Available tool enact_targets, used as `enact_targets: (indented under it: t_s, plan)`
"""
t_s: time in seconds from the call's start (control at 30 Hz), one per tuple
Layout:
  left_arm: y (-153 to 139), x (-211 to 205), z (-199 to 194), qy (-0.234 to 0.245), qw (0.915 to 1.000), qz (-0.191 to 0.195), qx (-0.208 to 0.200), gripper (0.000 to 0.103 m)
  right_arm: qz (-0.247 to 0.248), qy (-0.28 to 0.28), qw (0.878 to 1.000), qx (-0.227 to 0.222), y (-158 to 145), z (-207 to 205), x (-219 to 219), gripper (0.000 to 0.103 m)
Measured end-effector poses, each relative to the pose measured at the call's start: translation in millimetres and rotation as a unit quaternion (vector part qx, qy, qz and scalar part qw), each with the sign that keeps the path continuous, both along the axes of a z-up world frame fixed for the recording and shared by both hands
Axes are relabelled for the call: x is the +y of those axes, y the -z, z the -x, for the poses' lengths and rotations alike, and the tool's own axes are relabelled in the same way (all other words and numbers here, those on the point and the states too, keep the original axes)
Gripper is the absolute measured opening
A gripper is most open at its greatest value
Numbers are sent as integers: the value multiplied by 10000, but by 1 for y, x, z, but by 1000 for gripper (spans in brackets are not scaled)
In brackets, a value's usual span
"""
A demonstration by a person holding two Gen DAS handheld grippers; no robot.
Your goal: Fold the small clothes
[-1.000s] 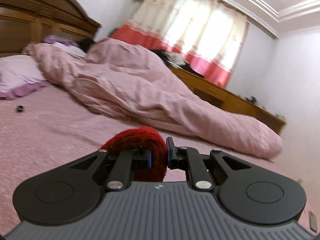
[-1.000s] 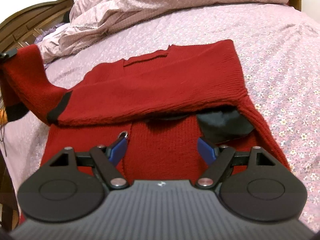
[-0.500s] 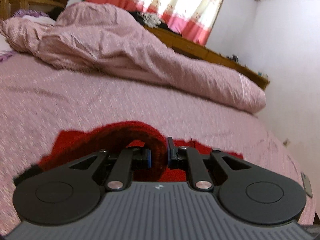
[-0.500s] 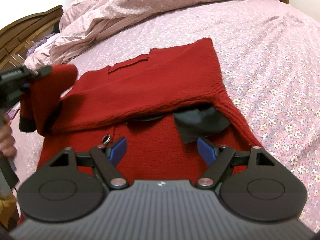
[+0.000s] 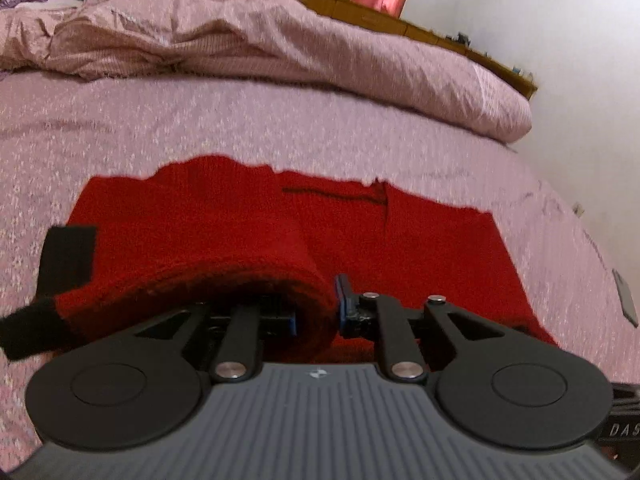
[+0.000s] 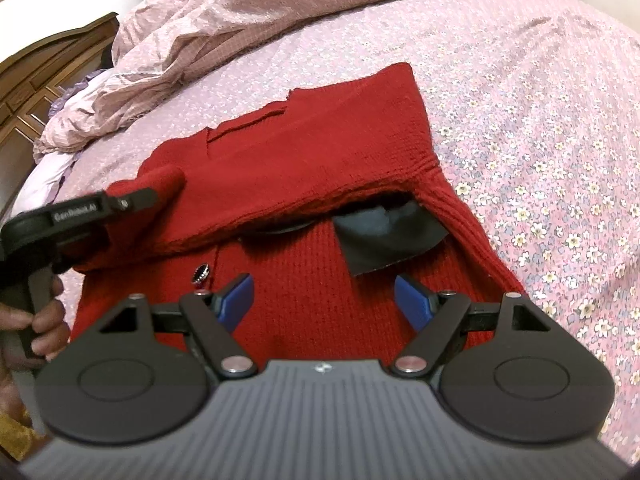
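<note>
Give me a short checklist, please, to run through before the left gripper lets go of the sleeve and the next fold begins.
1. Sleeve laid across the red cardigan: ok, it lies over the body.
2. Left gripper releasing: its jaws are opening, knit still between them; not yet clear, not ok.
3. Right gripper free: ok, jaws wide, nothing between them, above the lower front.
4. Dark cuff tucked in: not ok, it pokes past the cardigan's edge.
5. Other sleeve folded: ok, its dark cuff lies on the front.
6. Bedsheet beside the cardigan free of clutter: ok.
</note>
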State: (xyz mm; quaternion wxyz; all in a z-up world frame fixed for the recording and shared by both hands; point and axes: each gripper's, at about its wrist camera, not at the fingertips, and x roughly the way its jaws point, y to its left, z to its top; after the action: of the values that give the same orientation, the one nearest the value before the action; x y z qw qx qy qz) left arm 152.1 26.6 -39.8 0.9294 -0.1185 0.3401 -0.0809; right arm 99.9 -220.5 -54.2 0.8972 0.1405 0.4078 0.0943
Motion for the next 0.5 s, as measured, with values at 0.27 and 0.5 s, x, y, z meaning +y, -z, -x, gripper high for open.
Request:
enact_targets:
  t_s: [0.27, 0.5]
  plan:
    - [-5, 8, 21, 147, 9986, -297, 423, 51, 11, -55, 10000, -45, -3, 2, 3, 79]
    - [-13, 31, 44, -49, 9980, -290, 559, 65, 49, -211, 9997, -119, -8, 4, 12, 79]
